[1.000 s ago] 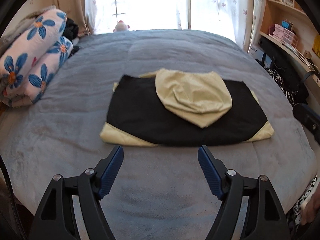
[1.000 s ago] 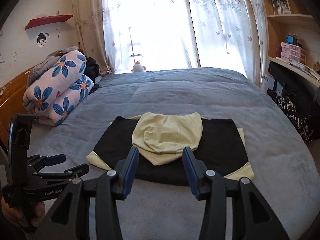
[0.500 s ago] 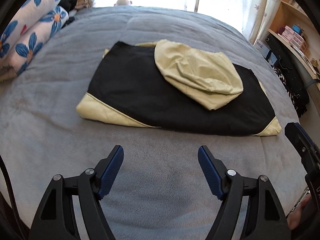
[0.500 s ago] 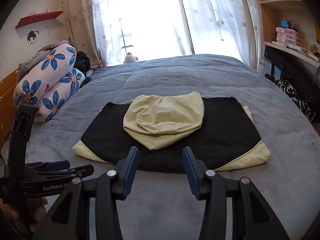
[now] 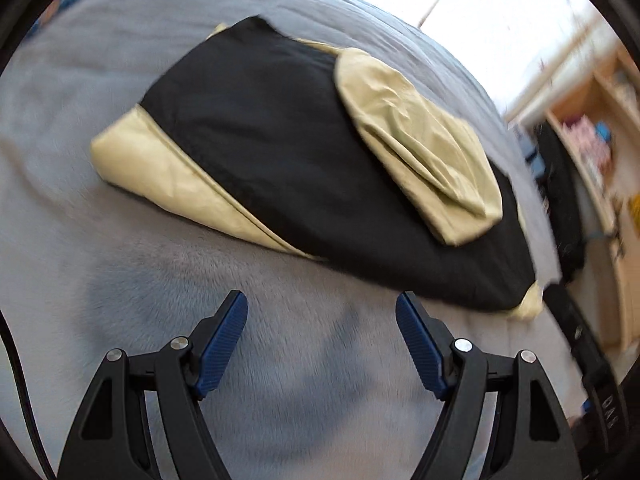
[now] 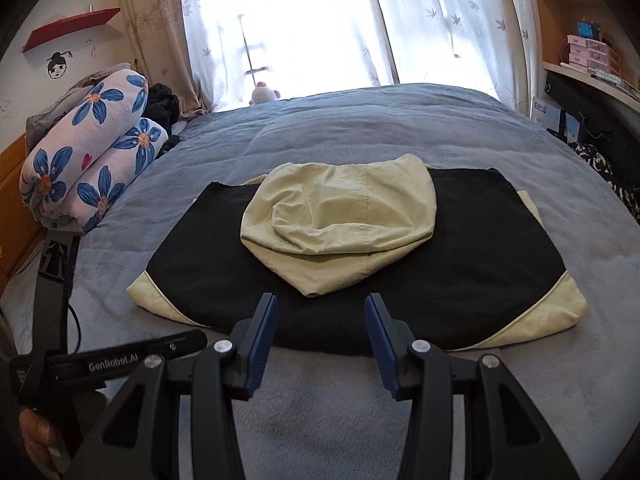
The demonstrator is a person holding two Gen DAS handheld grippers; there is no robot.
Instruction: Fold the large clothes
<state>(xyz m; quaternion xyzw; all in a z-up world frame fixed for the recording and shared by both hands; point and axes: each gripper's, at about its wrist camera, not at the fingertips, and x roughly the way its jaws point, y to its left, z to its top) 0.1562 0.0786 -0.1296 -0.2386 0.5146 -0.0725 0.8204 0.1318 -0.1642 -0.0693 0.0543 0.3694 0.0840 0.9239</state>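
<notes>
Rolled white quilt with blue flowers [image 6: 86,152] lies at the far left on the grey fleece bed cover [image 6: 360,128]. Left gripper [image 5: 322,318], jaws wide apart, nothing held, hovers over bare cover; the folded black-and-pale-yellow hooded garment [image 5: 288,152] lies just ahead of it, tilted in a blurred view, near edge probably not touching the fingertips. Right gripper [image 6: 321,320], jaws apart and empty, sits at the garment's near edge, centred below the pale yellow hood [image 6: 340,224]. Wooden shelves [image 6: 580,52] at right.
</notes>
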